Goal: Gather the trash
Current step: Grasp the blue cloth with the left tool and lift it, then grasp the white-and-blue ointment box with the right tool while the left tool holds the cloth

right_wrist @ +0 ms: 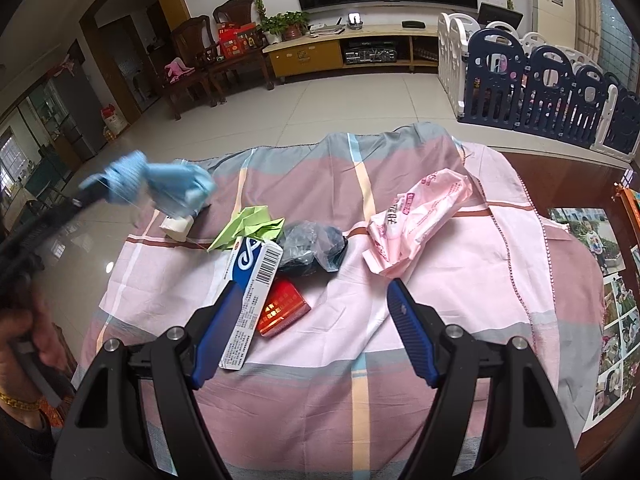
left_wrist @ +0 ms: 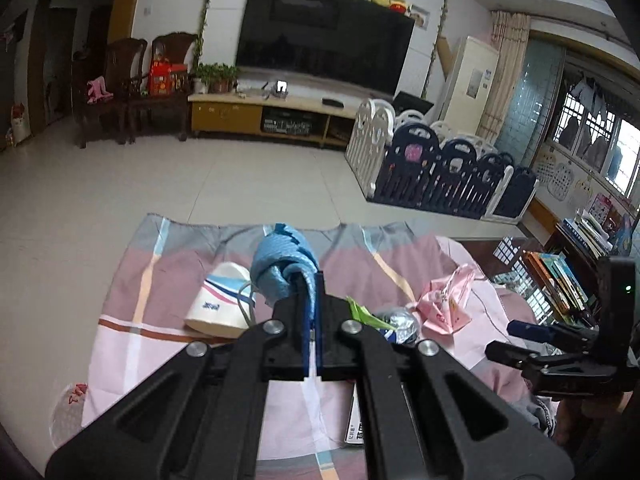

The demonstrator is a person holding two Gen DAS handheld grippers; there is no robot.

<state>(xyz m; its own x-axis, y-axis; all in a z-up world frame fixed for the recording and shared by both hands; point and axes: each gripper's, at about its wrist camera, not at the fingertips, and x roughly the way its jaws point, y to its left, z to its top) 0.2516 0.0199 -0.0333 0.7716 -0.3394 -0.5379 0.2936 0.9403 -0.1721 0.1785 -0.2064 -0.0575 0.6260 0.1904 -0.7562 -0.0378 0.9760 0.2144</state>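
— Starting nearest: what do the two grippers have?

— The left gripper (left_wrist: pixel 310 280) has its jaws pressed together, pinching a crumpled blue cloth (left_wrist: pixel 282 262) that hangs clear above the table. The right gripper (right_wrist: pixel 316 300) stands spread and empty, just over the pile.

— So how far along does the collecting look?

— Early, by the look of it. One piece is lifted; no bin shows in either view, so where it goes cannot be told. Left on the table are a blue-and-white box (right_wrist: pixel 250 292), a red packet (right_wrist: pixel 282 308), a folded green paper (right_wrist: pixel 250 226), a dark plastic bag (right_wrist: pixel 314 250), a pink plastic bag (right_wrist: pixel 416 220) and a white paper cup (left_wrist: pixel 224 300) lying on its side.

— And the surface, then the room?

— A striped cloth (right_wrist: pixel 360 360) in pink, mauve and grey covers the table. Beyond it lie a pale tiled floor (left_wrist: pixel 200 176), a child's play fence (left_wrist: pixel 440 172), wooden chairs (left_wrist: pixel 132 88), a low cabinet (left_wrist: pixel 260 114) and a large dark television (left_wrist: pixel 324 40).
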